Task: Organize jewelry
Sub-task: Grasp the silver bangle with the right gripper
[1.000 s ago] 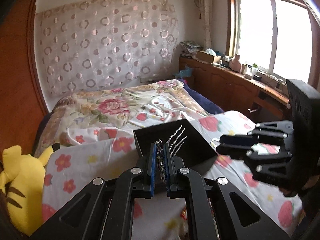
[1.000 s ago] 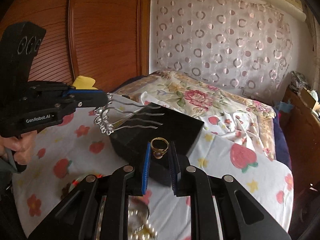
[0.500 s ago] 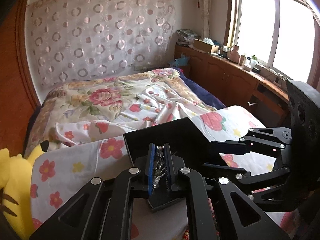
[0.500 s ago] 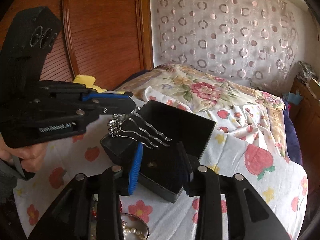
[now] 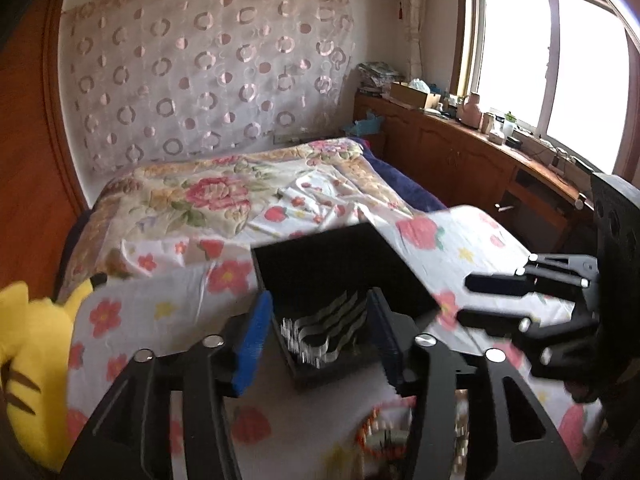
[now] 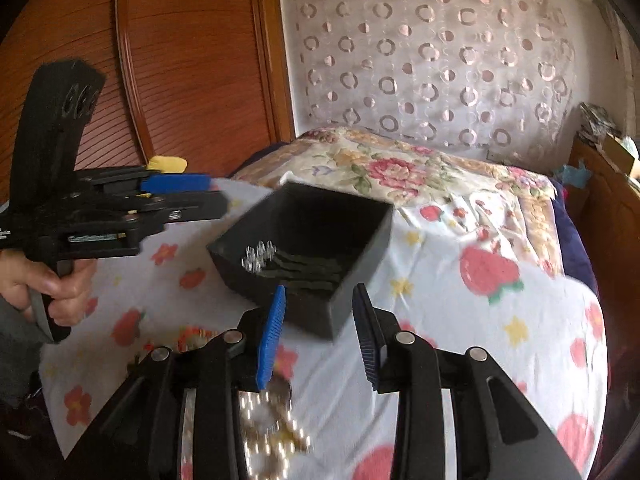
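Silver hair comb point(image 5: 320, 334) lies loose inside the black box point(image 5: 344, 264), near its front wall, wavy prongs pointing toward the far side. Box sits open-topped on the flowered sheet point(image 5: 160, 300) over the bed.

Left gripper point(image 5: 318, 336) hangs just over the box's near corner, jaws opening, blue pads well clear of the comb between them; nothing pinched. Right gripper point(image 6: 320, 334) sits by the box's other near corner, jaws spread and empty.

Pearl strand point(image 6: 272, 432) and orange beads point(image 5: 370, 430) lie on the sheet under the grippers, partly hidden by their frames. Yellow plush toy point(image 5: 28, 364) at the bed's edge. A hand point(image 6: 44, 284) grips the left gripper's handle.
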